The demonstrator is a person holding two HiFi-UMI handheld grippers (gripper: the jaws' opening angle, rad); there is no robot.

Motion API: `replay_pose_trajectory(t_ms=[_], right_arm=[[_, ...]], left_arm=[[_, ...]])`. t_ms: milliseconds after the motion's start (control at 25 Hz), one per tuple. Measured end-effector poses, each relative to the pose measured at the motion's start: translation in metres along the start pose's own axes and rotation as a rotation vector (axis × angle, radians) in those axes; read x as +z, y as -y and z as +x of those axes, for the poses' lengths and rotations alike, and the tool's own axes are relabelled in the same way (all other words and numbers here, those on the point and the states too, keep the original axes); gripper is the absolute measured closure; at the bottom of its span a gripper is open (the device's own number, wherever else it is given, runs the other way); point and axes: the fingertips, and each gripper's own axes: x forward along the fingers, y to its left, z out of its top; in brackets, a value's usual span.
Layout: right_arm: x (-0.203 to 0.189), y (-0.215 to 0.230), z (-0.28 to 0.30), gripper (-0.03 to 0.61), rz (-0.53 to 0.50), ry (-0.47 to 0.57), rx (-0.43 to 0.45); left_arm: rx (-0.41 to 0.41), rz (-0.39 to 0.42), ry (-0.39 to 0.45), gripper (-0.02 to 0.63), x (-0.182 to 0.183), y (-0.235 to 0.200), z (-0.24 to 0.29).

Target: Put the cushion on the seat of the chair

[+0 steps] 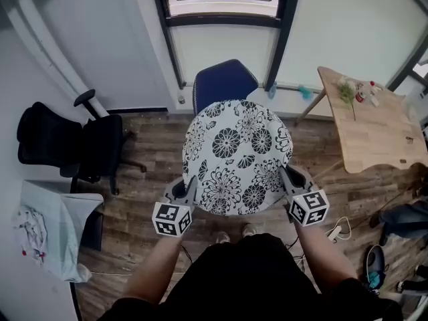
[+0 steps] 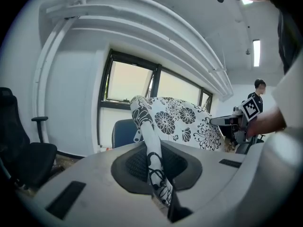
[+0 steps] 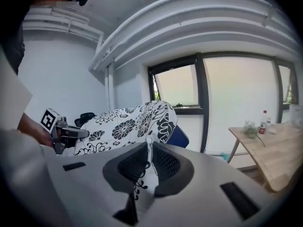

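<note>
- Both grippers are clamped on the floral cushion [image 1: 237, 156]. The left gripper [image 1: 189, 187] bites its left edge and the right gripper [image 1: 287, 179] its right edge, with fabric squeezed between the jaws in each gripper view.
- The cushion hangs in the air between them, over the blue chair [image 1: 224, 82] — only the backrest [image 1: 234, 72] peeks out beyond it.
- Our worry: each grip is just a thin bite of the rim, so the fabric could slip out and the cushion would swing or drop to the floor [image 1: 154, 152].
- It also hides the seat from us — easy to land it off-centre or snag the backrest.
</note>
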Motion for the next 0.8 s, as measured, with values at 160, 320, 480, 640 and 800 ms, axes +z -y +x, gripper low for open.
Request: replay_pose_trajectory(t_ms=[160,320,480,640,800], right_arm=[[0.0006,-0.0018,0.0008,0.531,-0.009,-0.005,-0.009],[0.0017,-0.0023,0.0006,0.532,-0.017,-0.009,-0.014],[0.0017,-0.0004,0.0001,0.531,0.003,0.013,-0.027],[0.0039,0.0020,0.0030,0.531,0.009,0.017,-0.009],[0.0000,-0.0035,-0.0024,0.531,0.016,0.030,0.000]], left_arm=[[-0.021,0.005,-0.001,0.588,0.0028,-0.0026,0.0031],[-0.026,0.006,0.004,0.588,0.0050,-0.0067,0.0073],[-0.032,0.008,0.007,0.588,0.0023,-0.0057,0.0077],[-0.015,0.007,0.004,0.588,0.0042,-0.0051,0.0088],[-0.014,0.024,0.006,0.588,0.0025,0.0002,-0.0008]])
